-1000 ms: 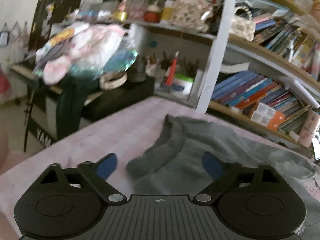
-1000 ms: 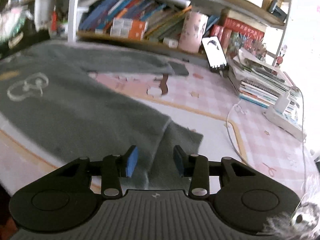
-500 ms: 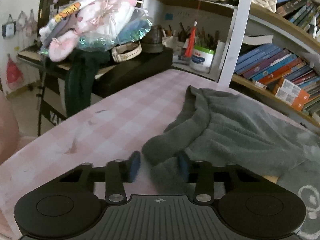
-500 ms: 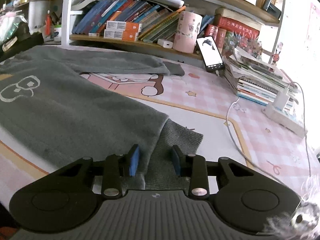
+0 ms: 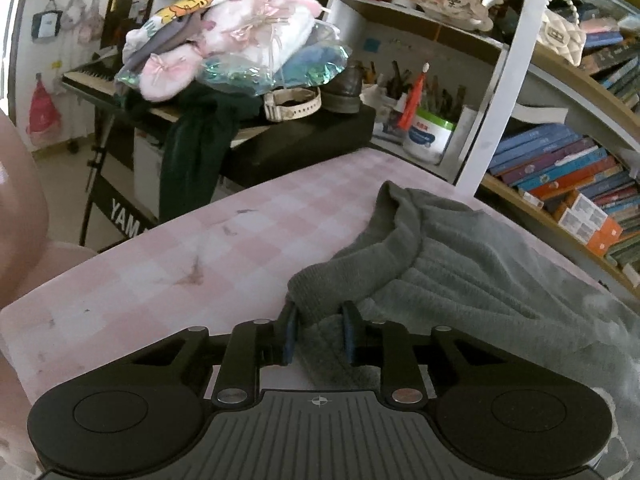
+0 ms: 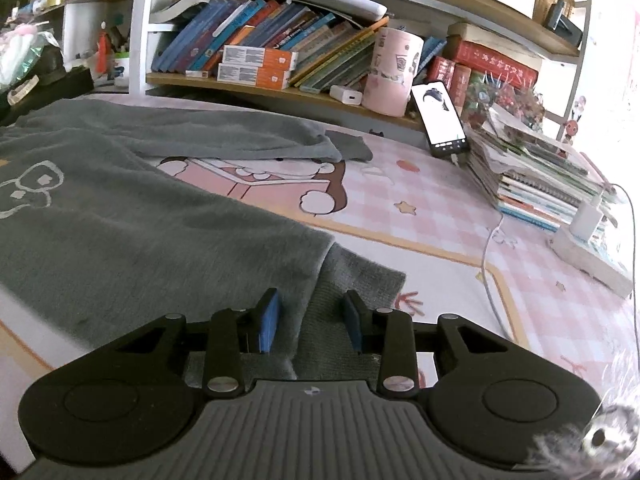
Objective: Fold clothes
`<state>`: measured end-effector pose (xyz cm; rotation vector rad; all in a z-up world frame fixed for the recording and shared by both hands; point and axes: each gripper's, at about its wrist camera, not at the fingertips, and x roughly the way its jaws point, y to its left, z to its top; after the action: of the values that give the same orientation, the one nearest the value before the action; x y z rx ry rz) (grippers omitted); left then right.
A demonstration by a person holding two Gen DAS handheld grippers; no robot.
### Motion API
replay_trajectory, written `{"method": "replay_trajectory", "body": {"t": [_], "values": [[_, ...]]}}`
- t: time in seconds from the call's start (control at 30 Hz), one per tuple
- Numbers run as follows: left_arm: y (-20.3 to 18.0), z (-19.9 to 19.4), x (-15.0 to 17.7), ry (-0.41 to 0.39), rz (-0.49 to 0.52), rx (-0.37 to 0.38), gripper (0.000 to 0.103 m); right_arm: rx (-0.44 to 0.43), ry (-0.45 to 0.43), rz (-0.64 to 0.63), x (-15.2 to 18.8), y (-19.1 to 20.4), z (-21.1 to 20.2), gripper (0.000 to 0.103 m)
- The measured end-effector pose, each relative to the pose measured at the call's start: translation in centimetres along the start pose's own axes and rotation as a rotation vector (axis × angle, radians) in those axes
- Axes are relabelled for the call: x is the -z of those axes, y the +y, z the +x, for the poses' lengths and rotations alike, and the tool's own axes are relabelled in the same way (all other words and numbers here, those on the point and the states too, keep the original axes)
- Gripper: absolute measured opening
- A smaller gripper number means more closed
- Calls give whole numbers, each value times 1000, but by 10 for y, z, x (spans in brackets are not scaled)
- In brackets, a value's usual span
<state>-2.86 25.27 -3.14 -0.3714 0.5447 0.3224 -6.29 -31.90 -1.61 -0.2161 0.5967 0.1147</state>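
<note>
A grey sweatshirt [image 6: 152, 236] with a white outline print lies spread on a pink checked table cover [image 6: 448, 216]. In the left wrist view its collar and shoulder [image 5: 460, 276] are bunched up. My left gripper [image 5: 318, 334] is shut on the grey fabric at the collar edge, low on the table. My right gripper [image 6: 310, 322] sits over the ribbed hem [image 6: 352, 292], with its jaws partly closed around the hem cloth. One sleeve [image 6: 224, 140] lies stretched along the far side.
A bookshelf [image 6: 304, 60] runs along the far edge. A phone [image 6: 440, 120] leans beside a stack of books [image 6: 540, 176]. A white cable [image 6: 490, 256] and power strip [image 6: 588, 256] lie at right. A keyboard stand piled with clothes [image 5: 224, 60] stands left of the table.
My left gripper came down onto the collar and closed from wide open to shut on the fabric. My right gripper stayed at the hem and moved little.
</note>
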Motion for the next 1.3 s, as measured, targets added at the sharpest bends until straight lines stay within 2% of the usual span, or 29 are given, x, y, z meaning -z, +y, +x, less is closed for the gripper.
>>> {"method": "replay_trajectory", "body": {"t": [0.13, 0.43, 0.5, 0.57, 0.63, 0.7, 0.77, 0.9, 1.0, 1.17, 1.3], "values": [[-3, -3, 2, 0, 31, 13, 27, 15, -1, 33, 3, -15, 4, 39], [-1, -10, 4, -4, 34, 29, 32, 39, -9, 40, 5, -17, 4, 40], [0, -13, 3, -15, 30, 19, 44, 33, -15, 53, 5, -18, 2, 41], [2, -21, 1, -52, 24, -3, 51, 24, -27, 62, 6, -18, -1, 46], [3, -31, -2, -92, 19, -15, 57, 12, -40, 73, 8, -17, -6, 56], [2, -41, -3, -130, 21, -10, 67, 1, -51, 79, 8, -16, -11, 66], [0, -49, -4, -161, 29, 1, 75, -9, -61, 81, 8, -15, -16, 69], [-19, -59, -2, -180, 131, 24, 92, -29, -81, 83, 7, -11, -25, 79], [-41, -61, 5, -193, 264, 24, 102, -51, -92, 70, 6, -6, -30, 85], [-74, -68, 20, -212, 478, 51, 103, -111, -100, 55, 4, 2, -35, 96], [-89, -73, 31, -208, 577, 115, 103, -202, -109, 83, 3, 6, -37, 100]]}}
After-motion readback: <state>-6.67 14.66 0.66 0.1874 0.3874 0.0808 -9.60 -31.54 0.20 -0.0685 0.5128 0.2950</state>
